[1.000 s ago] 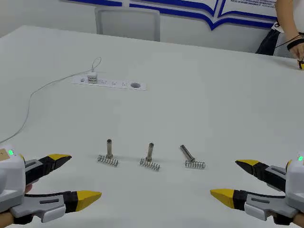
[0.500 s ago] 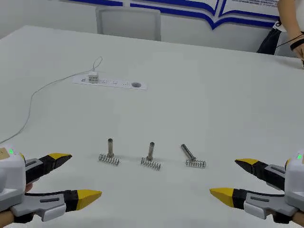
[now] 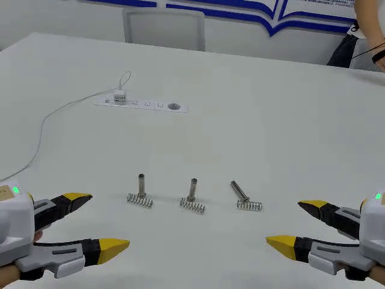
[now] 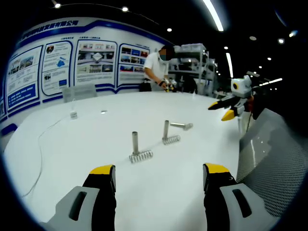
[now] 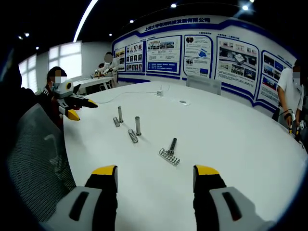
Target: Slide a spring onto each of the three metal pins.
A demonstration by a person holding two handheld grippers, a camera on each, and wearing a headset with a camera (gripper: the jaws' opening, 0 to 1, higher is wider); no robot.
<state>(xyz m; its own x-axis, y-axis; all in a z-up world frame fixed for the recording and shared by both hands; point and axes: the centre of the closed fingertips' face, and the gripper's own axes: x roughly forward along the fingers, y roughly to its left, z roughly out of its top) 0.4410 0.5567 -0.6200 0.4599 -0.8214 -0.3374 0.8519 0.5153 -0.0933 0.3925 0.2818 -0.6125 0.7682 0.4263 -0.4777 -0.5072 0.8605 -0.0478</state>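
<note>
The left gripper [image 3: 99,221] hovers at the near left of the table [image 3: 271,132], its jaws wide apart with nothing between them. The right gripper [image 3: 293,224] hovers at the near right, its jaws spread just as wide and also empty. Both point inward toward the middle of the table. They are well apart from each other and from the parts, and they touch nothing.

Between them, a little farther out, three pins and three springs form a row.
- The left pin [image 3: 141,183] stands upright, and the left spring [image 3: 139,200] lies on its side just in front of its foot.
- The middle pin [image 3: 192,188] stands upright too, with the middle spring [image 3: 192,206] lying flat just in front of it.
- The right pin [image 3: 239,191] lies slanted on the table, its near end by the right spring [image 3: 249,205], which also lies flat.

Whether each spring touches its pin I cannot tell. All three springs lie on the table, off the pins.

In the left gripper view the left pin is the nearest part ahead of the jaws, and the right gripper shows beyond the far end of the row. In the right gripper view the lying pin and its spring are nearest, with the left gripper past the other end.

Farther out lies a power strip [image 3: 141,105] with a white plug [image 3: 120,96] in its left end. A cable [image 3: 43,120] curves from it toward the near left edge. A chair [image 3: 163,27] stands beyond the far edge, and a person [image 3: 368,24] is at the far right corner.
</note>
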